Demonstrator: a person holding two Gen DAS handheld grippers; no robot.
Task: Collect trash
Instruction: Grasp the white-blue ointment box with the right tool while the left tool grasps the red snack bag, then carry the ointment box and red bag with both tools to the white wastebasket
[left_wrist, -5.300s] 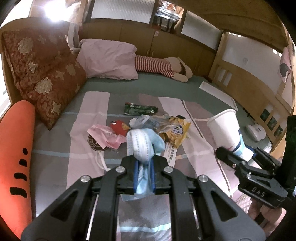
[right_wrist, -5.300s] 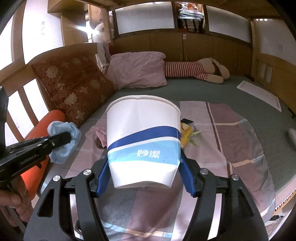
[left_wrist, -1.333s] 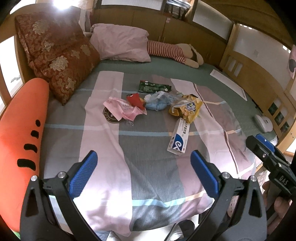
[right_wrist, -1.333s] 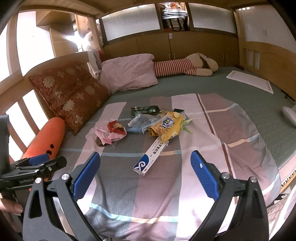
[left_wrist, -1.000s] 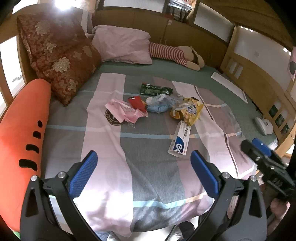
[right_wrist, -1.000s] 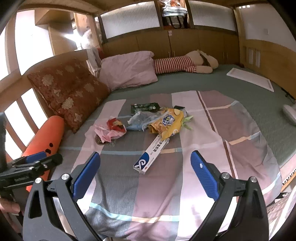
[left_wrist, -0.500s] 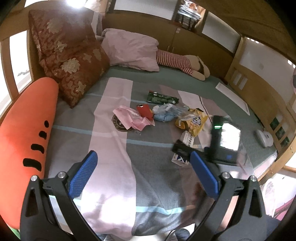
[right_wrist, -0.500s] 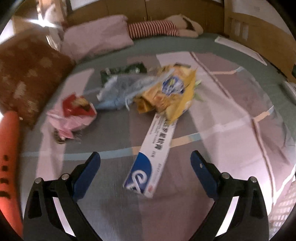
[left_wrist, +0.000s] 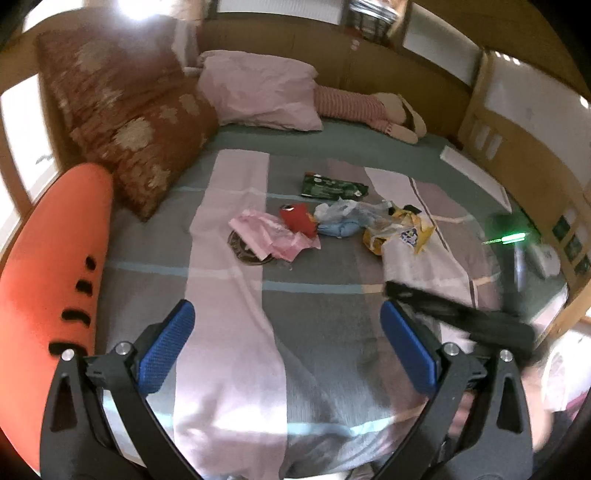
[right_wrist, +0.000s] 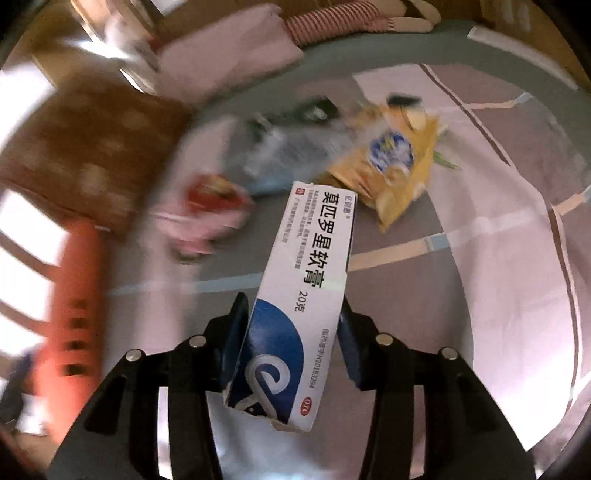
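bedspread (left_wrist: 229, 332) w/ pink and grey blocks fills both views, nothing on its near part under the left gripper (left_wrist: 286, 345), whose blue pads (left_wrist: 166, 345) stand wide apart w/ nothing between them. right gripper (right_wrist: 291, 332) shows in the left wrist view as a dark blurred bar low on the right, a bit of hand under it.

right wrist view: the jaws have just been closing, and both blue pads (right_wrist: 347, 343) now press the sides of a white and blue ointment box (right_wrist: 295, 295). box sits between the 2 fingers, blue-logo end nearest the camera w/ a torn flap, far end sticking out ahead and tilted a little right. gripper points down at the bed; background smeared w/ motion blur.

past the box tip: yellow snack bag (right_wrist: 391, 173) just beyond on the right, crumpled blue-grey plastic bag (right_wrist: 291, 147) to its left, red wrapper (right_wrist: 210, 192) on pink wrapper (right_wrist: 199, 225) further left. green packet (left_wrist: 332, 186) lies behind that cluster, clearer in the left wrist view. whether the box rests on the bed or is lifted, can't tell.

left edge: orange carrot cushion (left_wrist: 48, 280), brown floral pillow (left_wrist: 125, 129) behind it. far end: pink pillow (left_wrist: 258, 96), striped plush toy (left_wrist: 365, 110), wood headboard wall (left_wrist: 406, 74).
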